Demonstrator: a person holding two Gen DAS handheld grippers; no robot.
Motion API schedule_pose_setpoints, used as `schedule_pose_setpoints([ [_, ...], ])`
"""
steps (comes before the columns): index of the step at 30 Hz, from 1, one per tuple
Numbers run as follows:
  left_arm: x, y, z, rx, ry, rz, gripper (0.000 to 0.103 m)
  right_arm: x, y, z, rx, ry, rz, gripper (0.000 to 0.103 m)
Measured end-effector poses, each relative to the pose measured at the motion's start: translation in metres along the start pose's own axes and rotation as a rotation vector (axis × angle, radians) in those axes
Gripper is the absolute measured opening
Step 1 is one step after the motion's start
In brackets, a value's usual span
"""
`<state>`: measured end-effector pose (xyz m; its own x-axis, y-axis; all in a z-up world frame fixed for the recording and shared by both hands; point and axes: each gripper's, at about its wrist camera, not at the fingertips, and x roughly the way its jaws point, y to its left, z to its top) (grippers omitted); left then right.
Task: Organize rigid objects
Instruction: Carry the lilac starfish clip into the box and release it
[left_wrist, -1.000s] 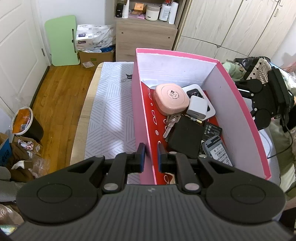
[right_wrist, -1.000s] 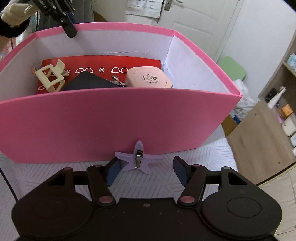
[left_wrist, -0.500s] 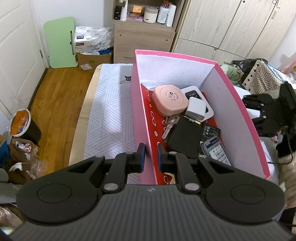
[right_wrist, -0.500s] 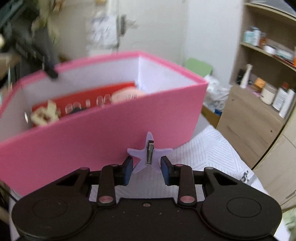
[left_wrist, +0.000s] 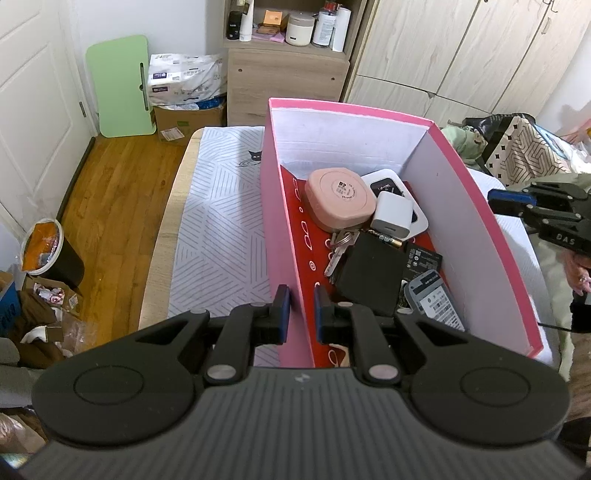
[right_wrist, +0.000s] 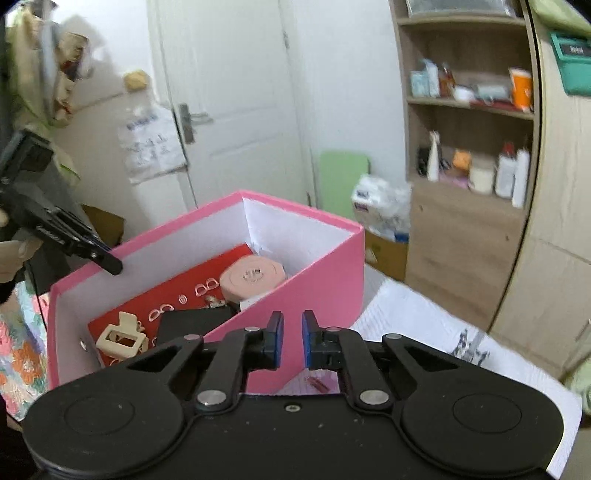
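Observation:
An open pink box stands on the cloth-covered table. It holds a pink round case, a white charger, keys, a black pouch and a cream claw clip. My left gripper is shut on the box's near left wall; in the right wrist view it sits on the far rim. My right gripper hovers at the box's other long wall, its jaws closing. The lavender star clip shows only as a small patch low between its fingers. From the left wrist view the right gripper is at the right edge.
A striped white cloth covers the table left of the box. Behind stand a wooden shelf unit, wardrobes, a green board and a white door. A bin is on the floor. A hand shows at right.
My right gripper rose and rolled, and its jaws went from wide open to nearly together around the star clip. It now looks over the box's rim. The left gripper kept still.

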<state>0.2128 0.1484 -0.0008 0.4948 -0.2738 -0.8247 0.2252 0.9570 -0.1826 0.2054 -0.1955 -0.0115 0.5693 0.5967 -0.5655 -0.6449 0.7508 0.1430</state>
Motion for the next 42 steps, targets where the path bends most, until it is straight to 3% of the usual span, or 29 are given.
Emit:
schedule_pose_setpoints([
  [8,0.001,0.002,0.0,-0.006,-0.001,-0.01,0.011,0.009,-0.015,-0.032,0.069,0.089,-0.088,0.019],
  [11,0.002,0.003,0.0,-0.007,-0.002,-0.013,0.011,0.015,-0.014,-0.044,0.091,0.095,-0.101,0.049],
  [14,0.003,0.003,0.0,-0.01,0.002,-0.017,0.011,0.024,-0.003,-0.053,0.025,0.103,-0.126,0.061],
  [17,0.005,0.003,0.0,-0.01,0.007,-0.015,0.011,0.04,0.004,-0.056,-0.01,0.138,-0.186,0.066],
  [21,0.006,0.003,0.001,-0.011,0.01,-0.016,0.011,0.054,0.002,-0.056,0.133,0.143,-0.243,0.071],
  [25,0.006,0.005,0.002,-0.012,0.015,-0.026,0.011,0.056,0.003,-0.061,0.132,0.095,-0.33,0.071],
  [27,0.006,0.005,0.001,-0.004,0.012,-0.021,0.011,0.053,0.002,-0.062,0.131,0.08,-0.324,0.055],
  [28,0.006,0.004,0.001,-0.001,0.01,-0.022,0.011,0.052,0.002,-0.061,0.124,0.084,-0.313,0.053],
  [31,0.007,0.007,0.001,-0.005,0.009,-0.033,0.012,0.046,-0.005,-0.06,0.191,0.074,-0.279,0.053],
  [37,0.007,0.008,0.0,0.01,0.009,-0.037,0.012,0.034,-0.009,-0.063,0.246,0.04,-0.297,0.053],
  [42,0.007,0.011,0.0,0.0,0.009,-0.052,0.012,-0.001,0.007,-0.037,0.244,-0.069,-0.287,0.053],
])
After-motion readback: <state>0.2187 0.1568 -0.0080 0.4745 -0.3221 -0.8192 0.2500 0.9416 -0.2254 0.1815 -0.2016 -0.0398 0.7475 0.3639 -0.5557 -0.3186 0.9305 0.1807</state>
